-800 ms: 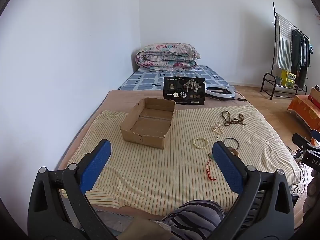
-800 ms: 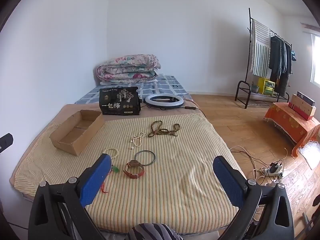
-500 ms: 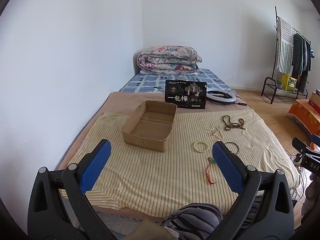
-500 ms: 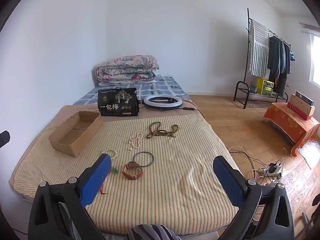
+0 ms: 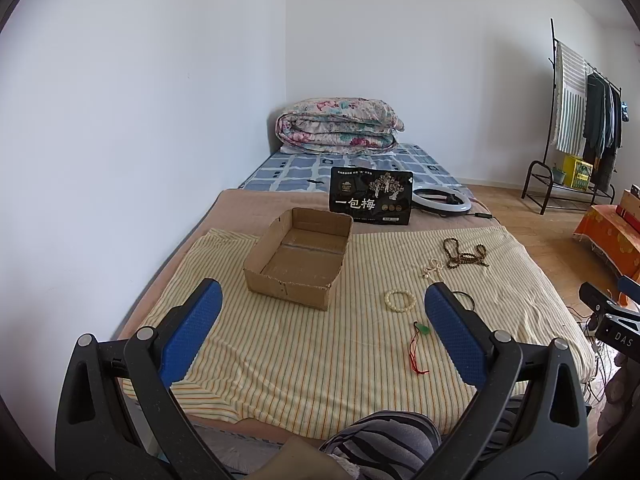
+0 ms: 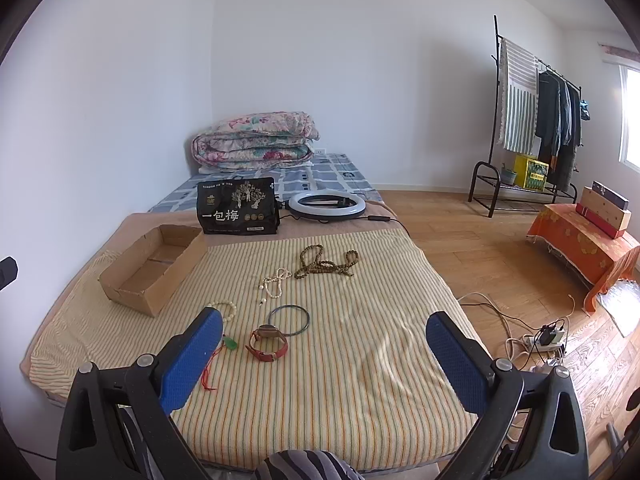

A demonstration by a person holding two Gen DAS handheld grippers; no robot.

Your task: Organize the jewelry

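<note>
Left tool (image 5: 322, 320) and right tool (image 6: 320, 344) both spread wide, holding and touching nothing.

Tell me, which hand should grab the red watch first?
Probably the right. In its view the red watch lies on the striped cloth just ahead of the open right hand-held gripper. The left hand-held gripper, also open, faces the cardboard box, and its view doesn't show the watch.

This is a bedroom in a home. A low bed (image 6: 360, 420) under a striped sheet stands against white walls, with a folded floral quilt (image 6: 256, 140) at its far end. A clothes rack (image 6: 540, 120) hung with garments stands on the wooden floor (image 6: 460, 240) near a window (image 6: 630, 116).
</note>
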